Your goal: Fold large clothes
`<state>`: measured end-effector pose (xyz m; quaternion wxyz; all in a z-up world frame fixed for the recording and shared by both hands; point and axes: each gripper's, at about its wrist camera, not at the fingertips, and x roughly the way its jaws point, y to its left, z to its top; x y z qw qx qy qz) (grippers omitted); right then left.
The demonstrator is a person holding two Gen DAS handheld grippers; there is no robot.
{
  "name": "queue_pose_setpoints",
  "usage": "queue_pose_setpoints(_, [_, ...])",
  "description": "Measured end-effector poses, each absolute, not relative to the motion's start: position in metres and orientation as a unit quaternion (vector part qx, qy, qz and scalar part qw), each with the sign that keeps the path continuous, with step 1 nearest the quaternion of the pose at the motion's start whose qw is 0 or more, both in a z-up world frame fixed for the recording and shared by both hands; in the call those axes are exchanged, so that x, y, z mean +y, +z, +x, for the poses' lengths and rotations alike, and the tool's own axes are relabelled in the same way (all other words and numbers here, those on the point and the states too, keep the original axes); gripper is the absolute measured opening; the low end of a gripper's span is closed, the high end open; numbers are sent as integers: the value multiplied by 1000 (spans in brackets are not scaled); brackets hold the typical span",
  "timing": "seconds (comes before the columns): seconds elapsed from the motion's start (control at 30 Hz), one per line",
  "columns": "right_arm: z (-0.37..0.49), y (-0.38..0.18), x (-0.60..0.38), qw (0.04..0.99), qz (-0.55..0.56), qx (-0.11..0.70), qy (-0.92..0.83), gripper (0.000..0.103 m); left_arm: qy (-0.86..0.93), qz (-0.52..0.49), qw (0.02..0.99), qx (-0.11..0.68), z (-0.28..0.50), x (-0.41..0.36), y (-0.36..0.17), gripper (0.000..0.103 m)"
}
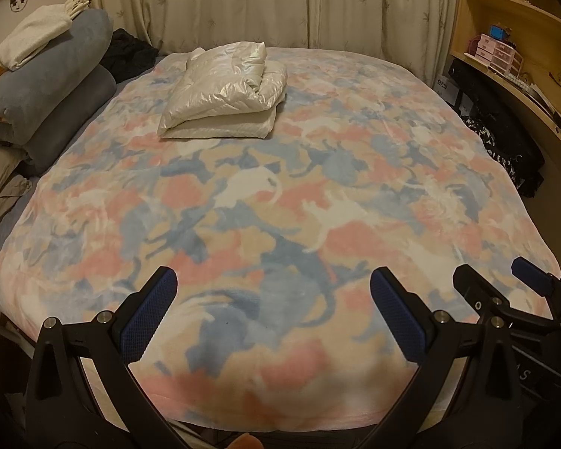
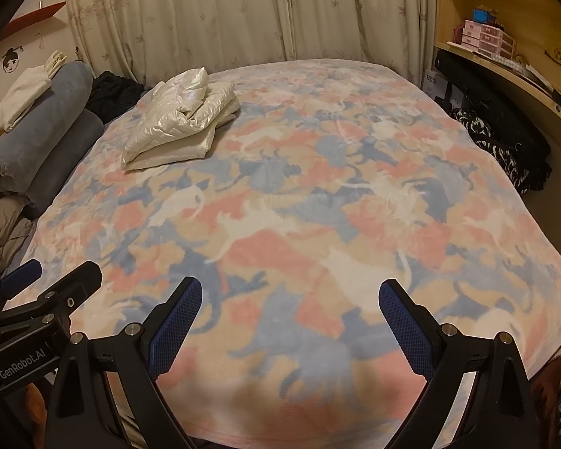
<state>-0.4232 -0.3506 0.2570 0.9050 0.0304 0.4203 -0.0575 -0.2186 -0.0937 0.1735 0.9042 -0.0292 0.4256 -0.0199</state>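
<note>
A shiny white quilted jacket (image 1: 224, 93) lies folded into a compact stack at the far left of the bed; it also shows in the right wrist view (image 2: 179, 127). It rests on a fleece blanket (image 1: 280, 205) patterned in pink, blue and beige that covers the bed. My left gripper (image 1: 273, 286) is open and empty above the blanket's near edge. My right gripper (image 2: 290, 295) is open and empty beside it, also above the near edge. Both are far from the jacket. Each gripper shows at the edge of the other's view.
Rolled blue-grey bedding (image 1: 45, 101) with a folded white cloth (image 1: 33, 37) on top is stacked at the left. Dark clothes (image 1: 129, 52) lie at the far left corner. A wooden shelf and desk (image 1: 516, 56) with black items (image 1: 505, 138) stand at the right. Curtains (image 1: 261, 3) hang behind.
</note>
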Motion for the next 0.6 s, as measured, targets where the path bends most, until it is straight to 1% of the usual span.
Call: queue_pose_setpoints(0.6, [-429, 256, -349, 904, 31, 423, -57, 97, -21, -38, 899, 436, -222, -82, 166, 103])
